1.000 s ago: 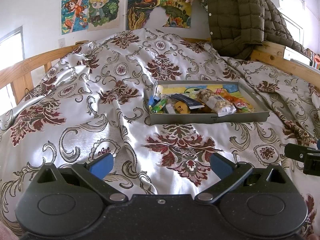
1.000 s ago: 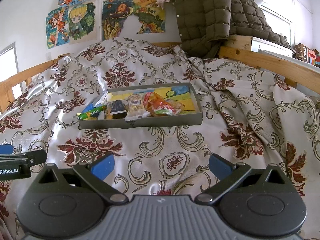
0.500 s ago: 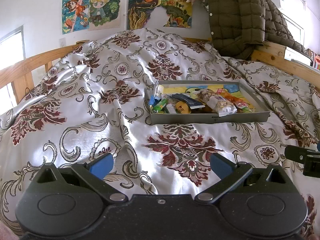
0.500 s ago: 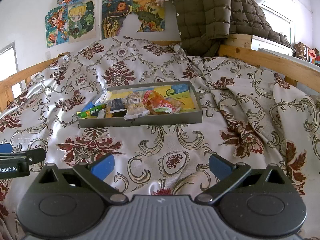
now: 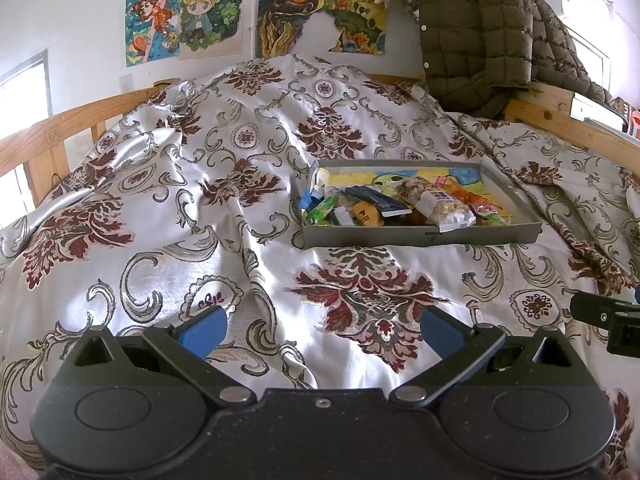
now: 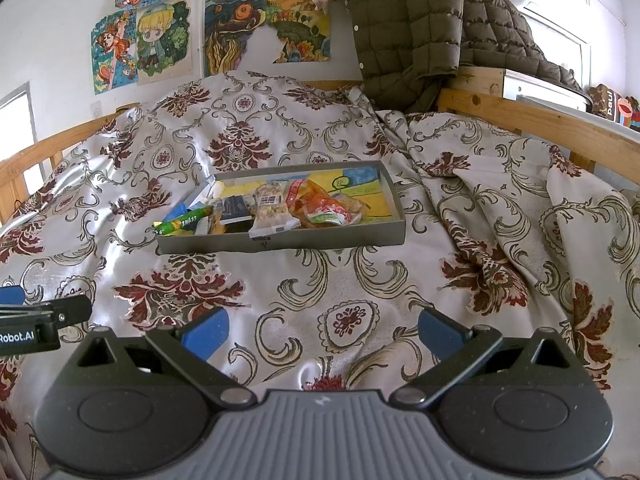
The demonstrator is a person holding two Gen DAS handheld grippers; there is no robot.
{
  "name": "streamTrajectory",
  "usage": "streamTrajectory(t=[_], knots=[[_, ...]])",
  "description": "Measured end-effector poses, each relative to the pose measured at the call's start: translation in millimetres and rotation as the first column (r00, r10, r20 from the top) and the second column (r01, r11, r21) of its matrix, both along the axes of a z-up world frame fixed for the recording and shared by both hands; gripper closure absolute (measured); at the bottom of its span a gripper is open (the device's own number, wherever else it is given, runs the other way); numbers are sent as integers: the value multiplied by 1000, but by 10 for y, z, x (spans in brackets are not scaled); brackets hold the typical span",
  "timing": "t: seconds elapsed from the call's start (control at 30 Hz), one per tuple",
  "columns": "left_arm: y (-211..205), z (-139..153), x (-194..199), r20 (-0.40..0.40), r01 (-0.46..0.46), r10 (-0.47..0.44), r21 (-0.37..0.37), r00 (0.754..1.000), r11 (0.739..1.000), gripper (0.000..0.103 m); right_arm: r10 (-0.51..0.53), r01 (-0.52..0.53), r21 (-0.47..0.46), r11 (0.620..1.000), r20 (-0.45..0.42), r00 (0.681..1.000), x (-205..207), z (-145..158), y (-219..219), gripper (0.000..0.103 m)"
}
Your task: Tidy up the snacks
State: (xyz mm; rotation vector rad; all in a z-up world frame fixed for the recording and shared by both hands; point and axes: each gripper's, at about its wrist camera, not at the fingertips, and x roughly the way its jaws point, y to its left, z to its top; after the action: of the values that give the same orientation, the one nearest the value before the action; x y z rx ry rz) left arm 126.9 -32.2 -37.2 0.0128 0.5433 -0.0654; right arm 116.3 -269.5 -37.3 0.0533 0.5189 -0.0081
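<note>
A shallow grey tray (image 5: pixel 420 236) (image 6: pixel 280 241) lies on the patterned bedspread and holds several snacks. Among them are a green candy tube (image 5: pixel 322 210) (image 6: pixel 185 221), a clear nut packet (image 5: pixel 436 202) (image 6: pixel 271 210), an orange packet (image 6: pixel 320 204) and a dark blue bar (image 5: pixel 378 199). My left gripper (image 5: pixel 320 328) is open and empty, low over the bedspread, well short of the tray. My right gripper (image 6: pixel 322 328) is open and empty too, also short of the tray.
The silver and maroon bedspread (image 5: pixel 200 220) is rumpled, with folds at the right (image 6: pixel 500 240). Wooden bed rails (image 6: pixel 540 120) run along both sides. An olive quilted jacket (image 6: pixel 420 32) hangs at the back right. Drawings (image 5: pixel 184 20) hang on the wall.
Both grippers have edged slightly toward the tray; the tray sits a little lower in both views. Both grippers stay open.
</note>
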Motion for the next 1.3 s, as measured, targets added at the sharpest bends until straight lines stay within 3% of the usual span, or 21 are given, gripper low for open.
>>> streamTrajectory(t=[0.6, 1.3], knots=[[49, 7, 18, -43, -85, 87, 40, 995, 996, 1, -5, 5, 7, 1000, -5, 1000, -35, -61, -31, 0], [44, 4, 51, -66, -86, 88, 32, 994, 996, 1, -5, 5, 6, 1000, -8, 1000, -27, -46, -26, 0]])
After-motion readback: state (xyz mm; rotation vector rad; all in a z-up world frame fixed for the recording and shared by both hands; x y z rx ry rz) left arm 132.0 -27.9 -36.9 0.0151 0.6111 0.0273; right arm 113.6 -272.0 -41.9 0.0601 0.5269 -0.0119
